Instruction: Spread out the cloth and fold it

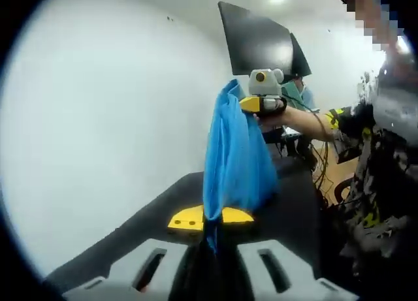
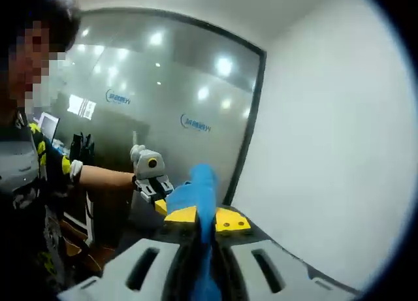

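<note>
Left gripper view: the left gripper (image 1: 210,218), yellow-tipped jaws, is clamped on the lower end of a bright blue fabric cloth (image 1: 234,158). The cloth hangs in the air as a bunched band stretching up to the right gripper (image 1: 251,105), which pinches its top edge. A black table (image 1: 297,206) lies below, its near edge running toward the white wall (image 1: 111,118); open room left of the cloth. A person's sleeve (image 1: 349,121) and patterned clothes crowd the right side. A dark glass panel (image 1: 258,43) stands behind.

Right gripper view: the right gripper (image 2: 206,219) is closed on the blue cloth (image 2: 199,190), which runs between the jaws toward the left gripper (image 2: 157,183). A plain white wall (image 2: 326,138) stands right and a dark glass partition (image 2: 170,105) behind.
</note>
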A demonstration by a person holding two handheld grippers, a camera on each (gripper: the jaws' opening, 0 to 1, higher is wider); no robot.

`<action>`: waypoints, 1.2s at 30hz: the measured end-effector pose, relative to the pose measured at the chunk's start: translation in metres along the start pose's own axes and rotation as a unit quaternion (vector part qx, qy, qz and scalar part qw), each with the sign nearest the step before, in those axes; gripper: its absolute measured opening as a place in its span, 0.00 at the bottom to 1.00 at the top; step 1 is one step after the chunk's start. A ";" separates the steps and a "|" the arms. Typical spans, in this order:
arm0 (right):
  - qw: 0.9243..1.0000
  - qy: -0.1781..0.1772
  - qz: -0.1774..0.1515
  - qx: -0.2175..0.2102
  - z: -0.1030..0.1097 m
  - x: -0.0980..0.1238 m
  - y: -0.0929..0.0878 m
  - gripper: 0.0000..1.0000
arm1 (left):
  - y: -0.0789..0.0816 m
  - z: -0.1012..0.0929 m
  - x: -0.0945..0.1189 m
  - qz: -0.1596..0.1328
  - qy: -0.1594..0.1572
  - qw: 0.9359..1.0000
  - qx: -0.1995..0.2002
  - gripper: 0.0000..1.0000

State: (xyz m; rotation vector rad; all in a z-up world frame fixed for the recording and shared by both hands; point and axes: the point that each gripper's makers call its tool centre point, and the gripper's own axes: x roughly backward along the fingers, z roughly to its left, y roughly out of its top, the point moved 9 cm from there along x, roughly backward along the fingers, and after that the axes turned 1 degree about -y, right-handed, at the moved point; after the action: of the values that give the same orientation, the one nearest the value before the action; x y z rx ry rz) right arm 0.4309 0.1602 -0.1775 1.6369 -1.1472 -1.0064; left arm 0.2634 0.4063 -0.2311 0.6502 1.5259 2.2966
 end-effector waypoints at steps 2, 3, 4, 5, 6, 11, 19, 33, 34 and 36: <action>1.000 0.009 -0.007 -0.008 -0.004 0.006 0.011 0.04 | 0.025 0.003 0.006 0.011 -0.024 1.000 -0.001 0.05; 1.000 0.022 -0.004 -0.006 -0.005 0.009 0.016 0.04 | 0.038 0.004 0.010 0.020 -0.029 0.999 -0.017 0.05; 1.000 0.030 0.004 -0.008 -0.007 0.013 0.021 0.04 | 0.052 0.004 0.014 0.024 -0.035 0.999 -0.021 0.05; 0.999 0.037 0.012 -0.009 -0.008 0.018 0.026 0.04 | 0.065 0.002 0.019 0.025 -0.052 0.998 -0.030 0.05; 0.999 0.042 0.016 -0.011 -0.008 0.021 0.030 0.04 | 0.081 -0.002 0.025 0.029 -0.078 0.996 -0.033 0.05; 0.996 0.078 0.035 0.016 -0.001 0.029 0.043 0.04 | 0.113 -0.008 0.029 0.031 -0.128 0.991 -0.024 0.05; 0.996 0.055 0.070 0.015 -0.044 0.019 0.007 0.04 | 0.079 0.032 -0.019 0.084 -0.101 0.991 0.020 0.05; 0.993 0.020 0.091 0.078 -0.052 0.033 -0.040 0.05 | 0.034 0.009 -0.039 0.092 0.063 0.960 -0.255 0.05; 0.991 0.040 0.104 0.079 -0.035 0.038 -0.062 0.05 | 0.010 -0.006 -0.039 0.090 0.061 0.963 -0.247 0.05; 0.983 0.069 0.154 0.077 0.002 0.051 -0.102 0.05 | -0.040 -0.037 -0.043 0.072 0.045 0.972 -0.219 0.05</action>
State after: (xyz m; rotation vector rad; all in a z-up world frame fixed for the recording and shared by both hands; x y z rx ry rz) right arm 0.4680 0.1303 -0.2815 1.5591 -1.3600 -0.6109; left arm 0.2809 0.3720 -0.2889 0.5529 0.9721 2.6825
